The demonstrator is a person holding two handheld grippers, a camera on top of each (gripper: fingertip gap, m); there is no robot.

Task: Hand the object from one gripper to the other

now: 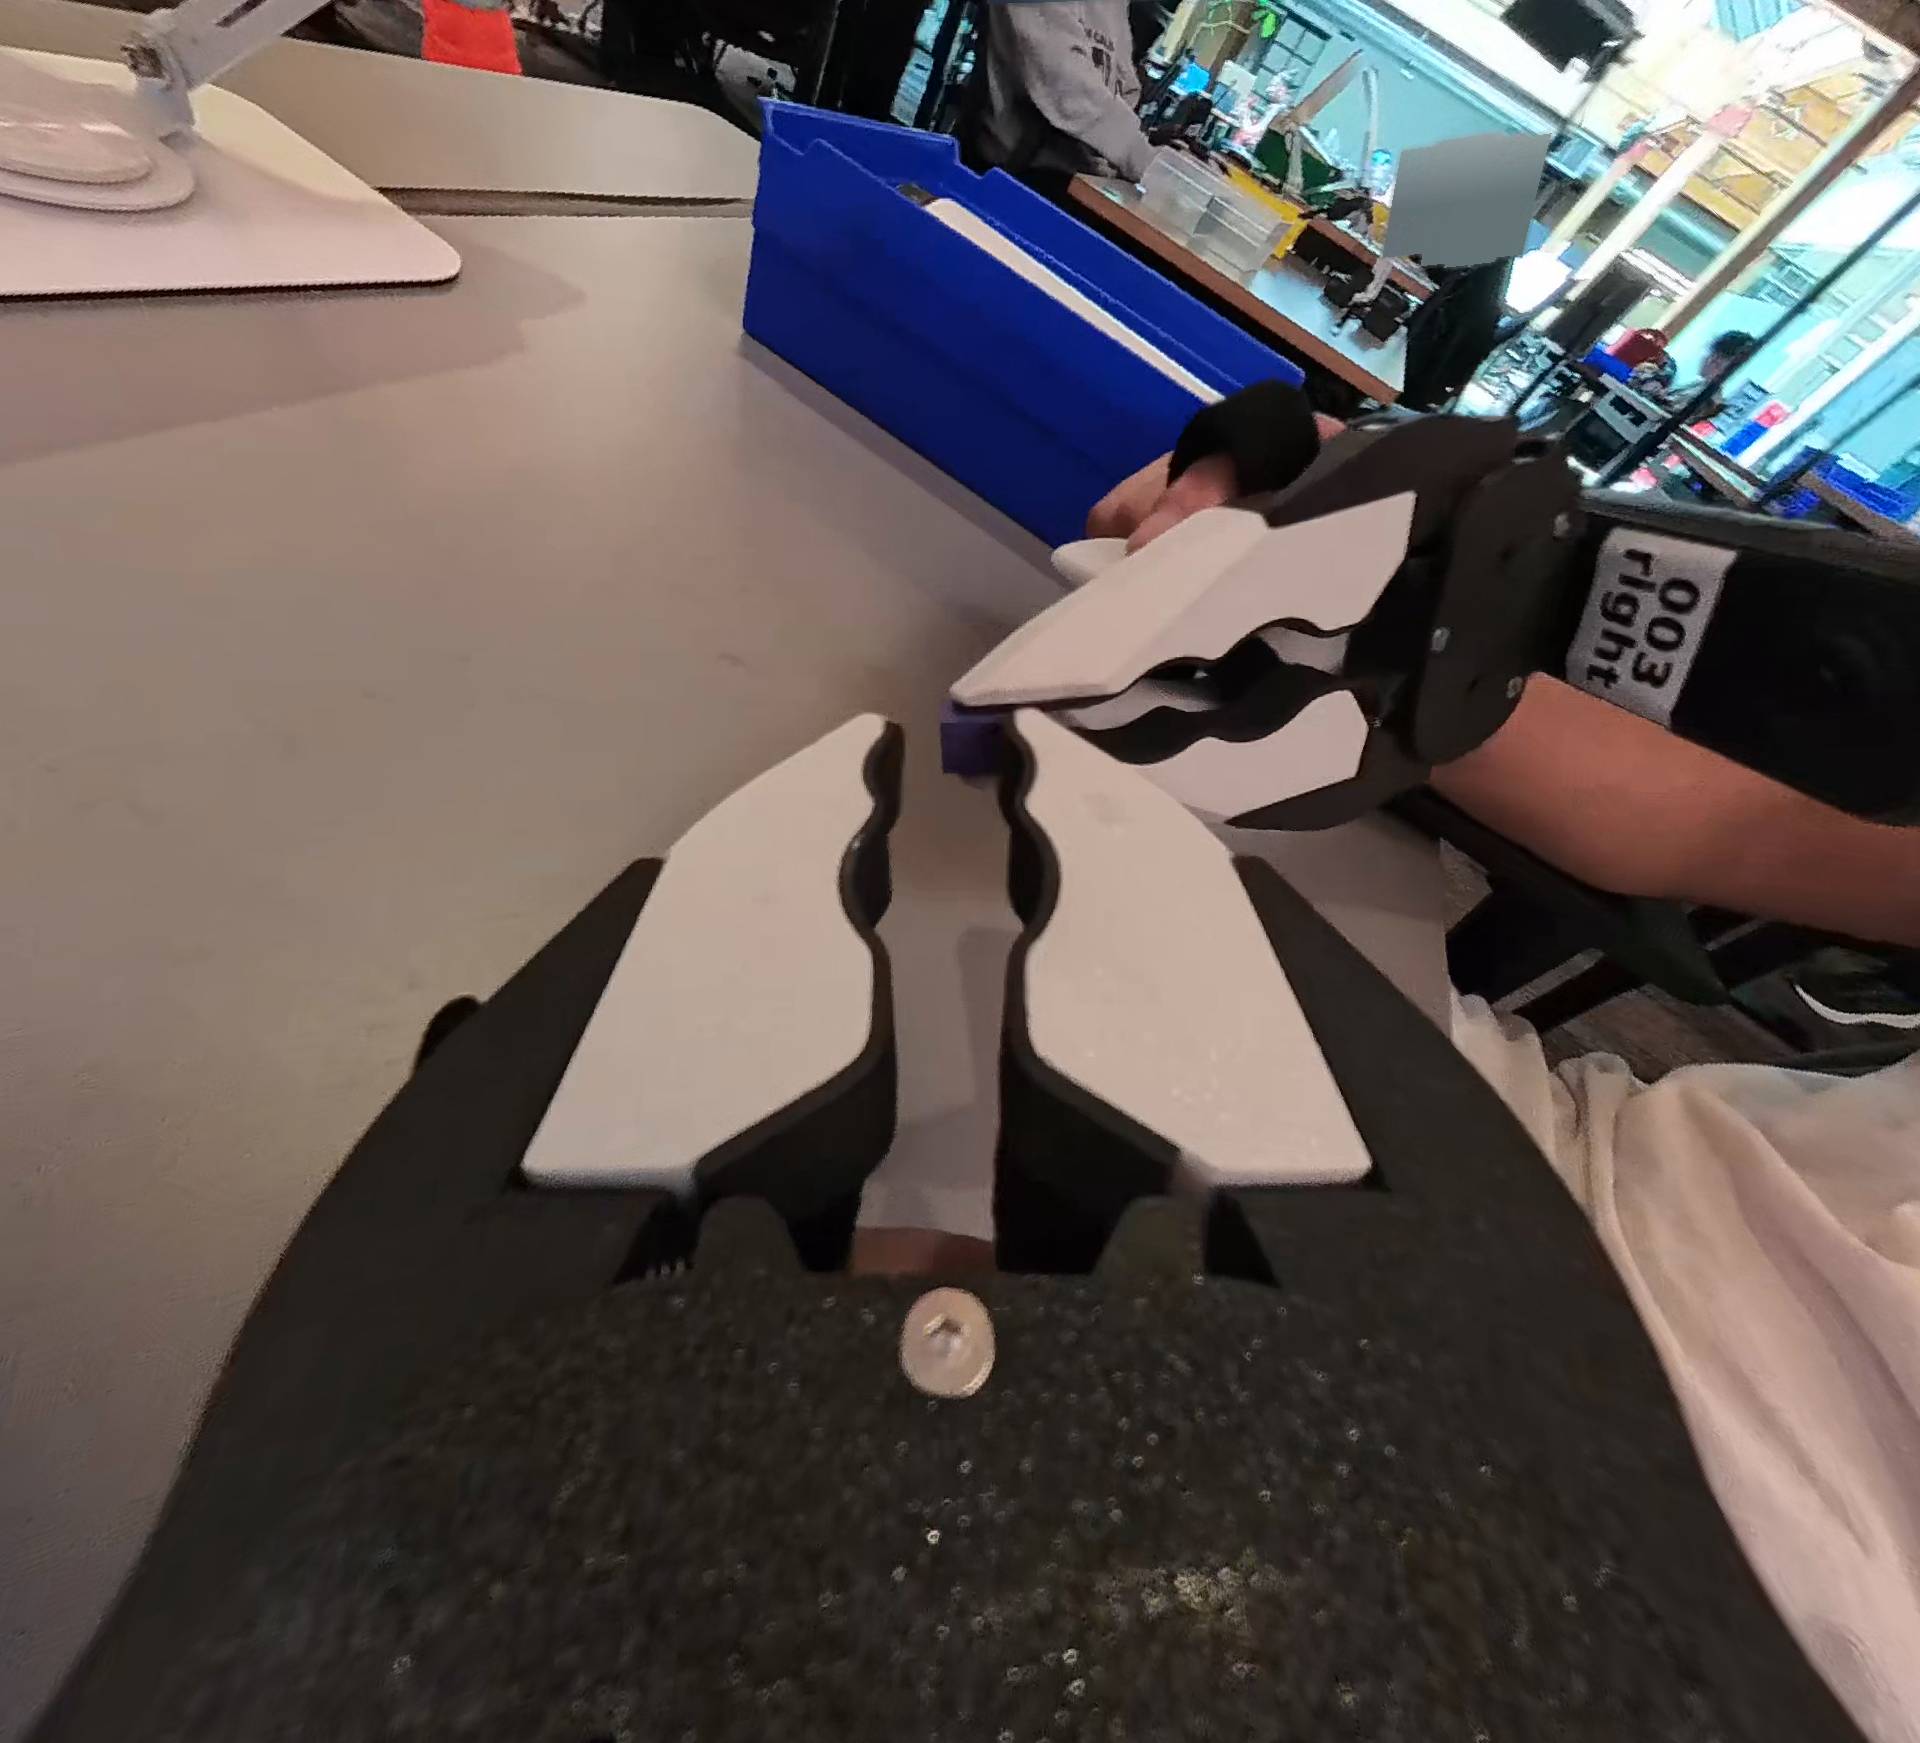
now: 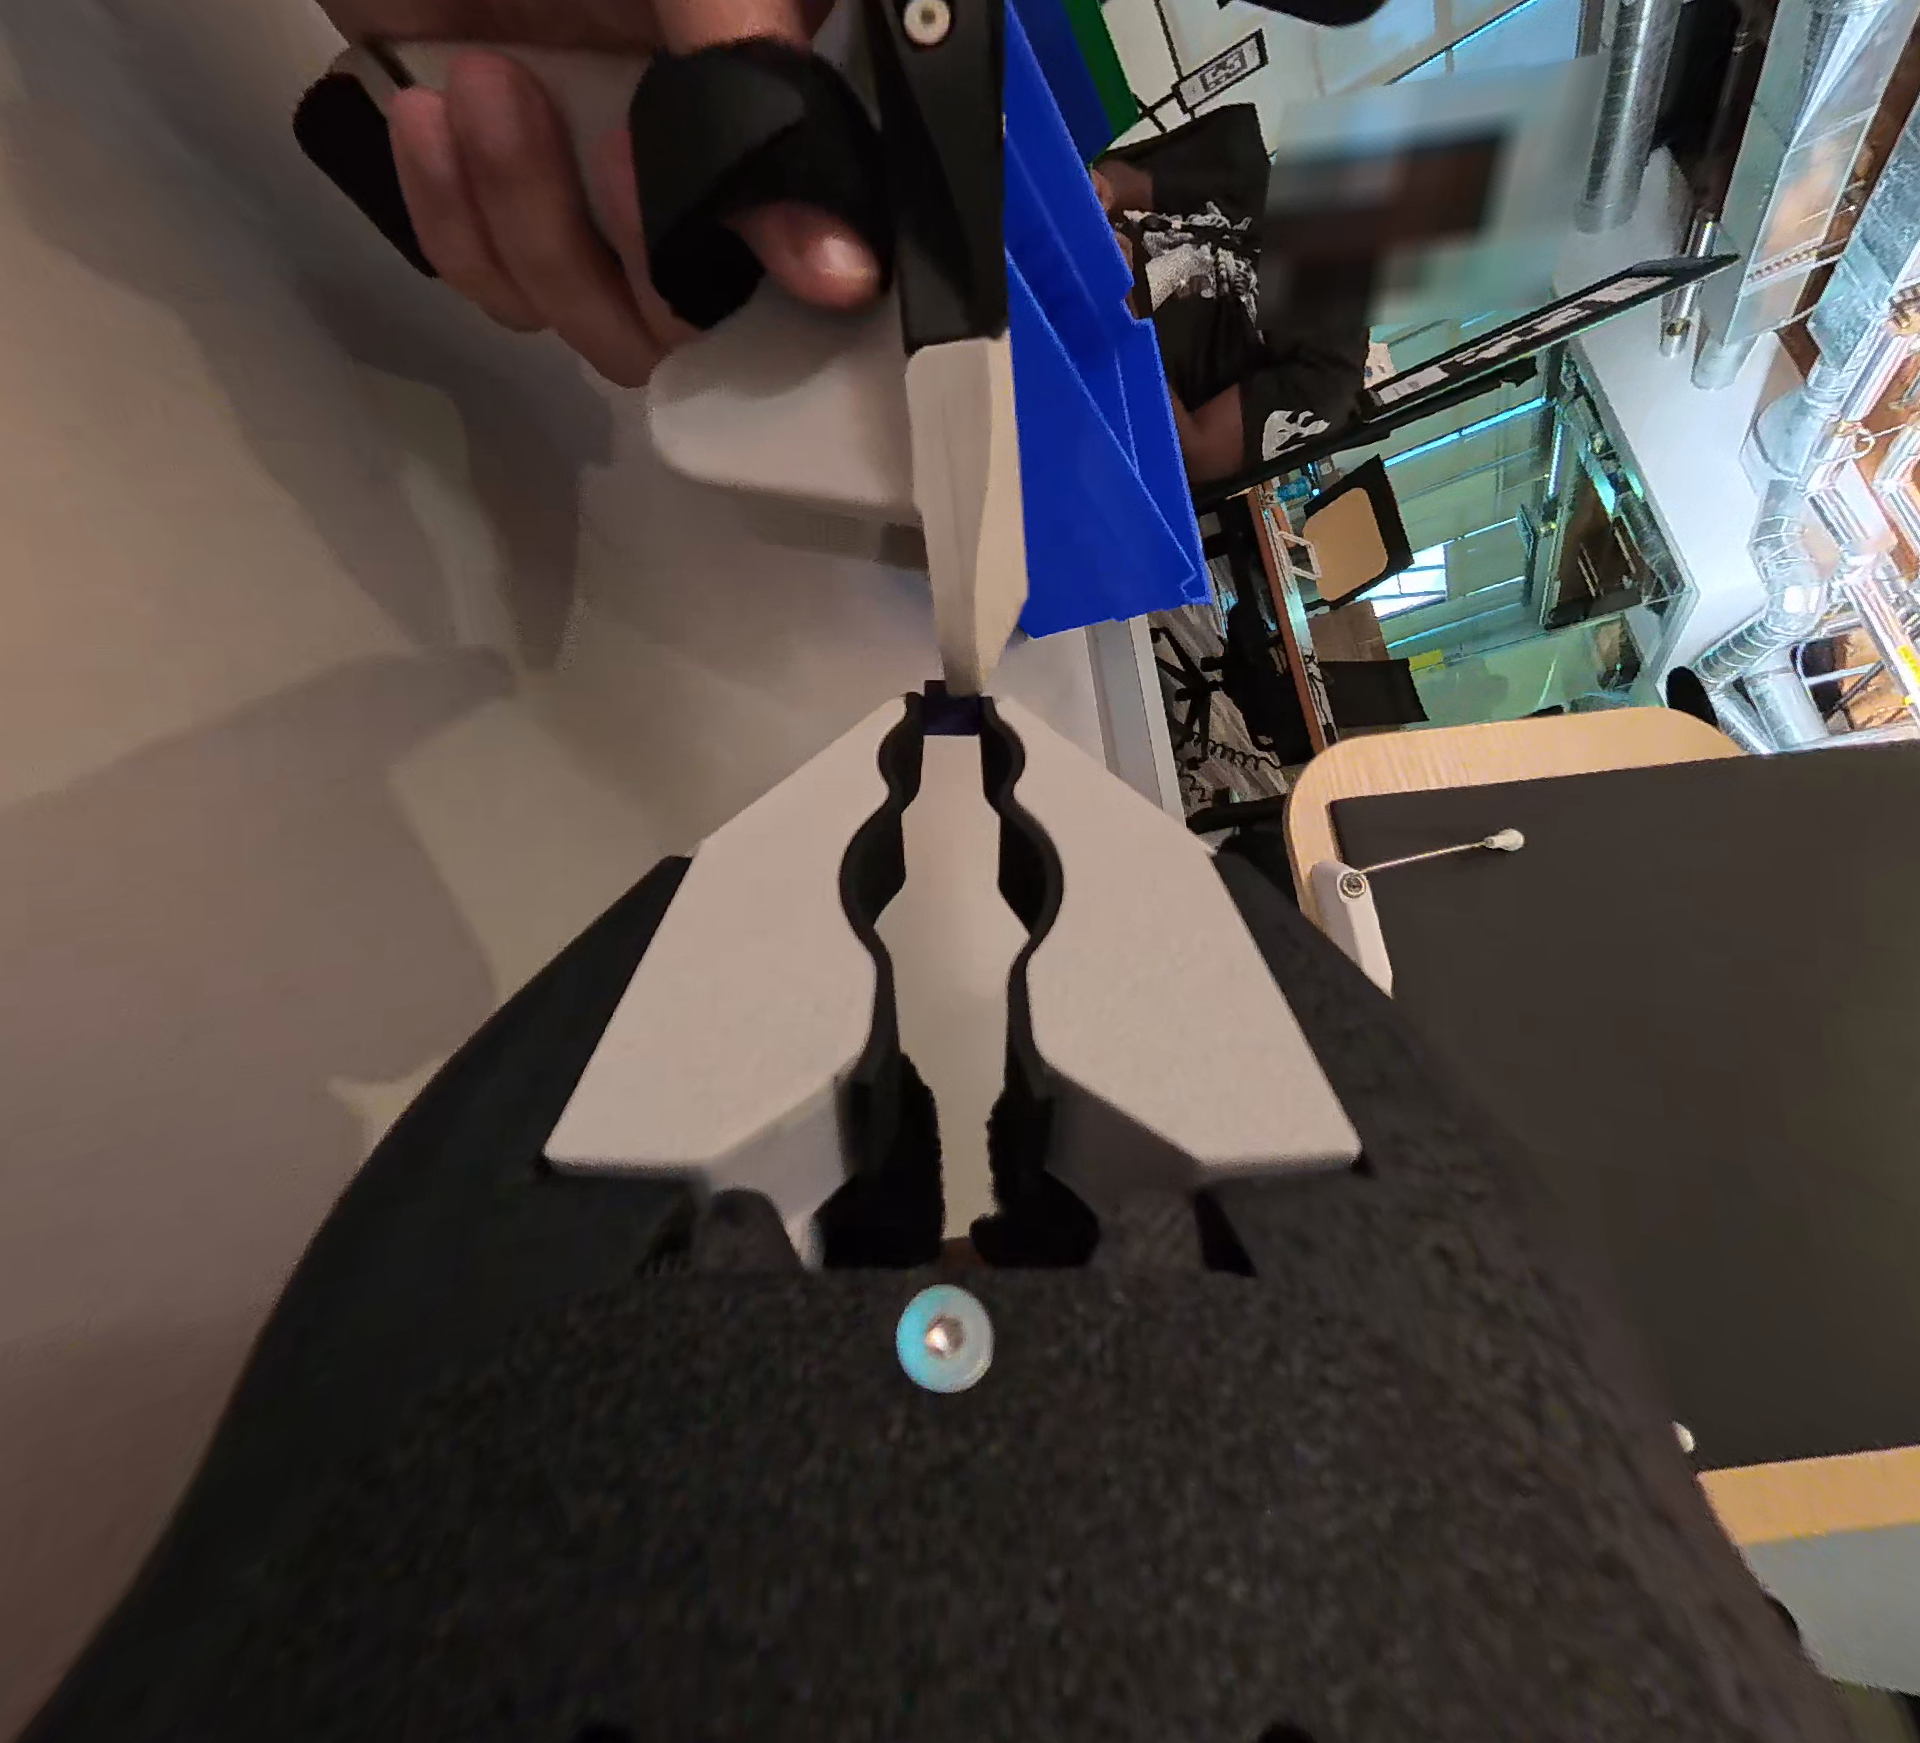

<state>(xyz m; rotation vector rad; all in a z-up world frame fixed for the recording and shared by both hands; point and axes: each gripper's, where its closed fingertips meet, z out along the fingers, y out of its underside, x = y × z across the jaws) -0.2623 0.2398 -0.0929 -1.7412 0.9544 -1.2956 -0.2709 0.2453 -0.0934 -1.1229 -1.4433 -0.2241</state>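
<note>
Left wrist view, centre frame: my left gripper has its fingers spread, with the small purple block in the gap at the tips, touching the right-hand finger. My right gripper comes in from the right edge, pinching that block. Blue bin sits above on the grey table. Right wrist view, centre: block clamped at my right gripper's tips, left gripper's finger just above.

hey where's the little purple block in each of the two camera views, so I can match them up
Left wrist view: the small purple plastic block sits just above centre, pinched at the right gripper tips, beside the left gripper's right finger.
Right wrist view: it is just above centre, clamped between this gripper's white fingertips.
Shared landmark: the blue plastic bin behind.
</note>
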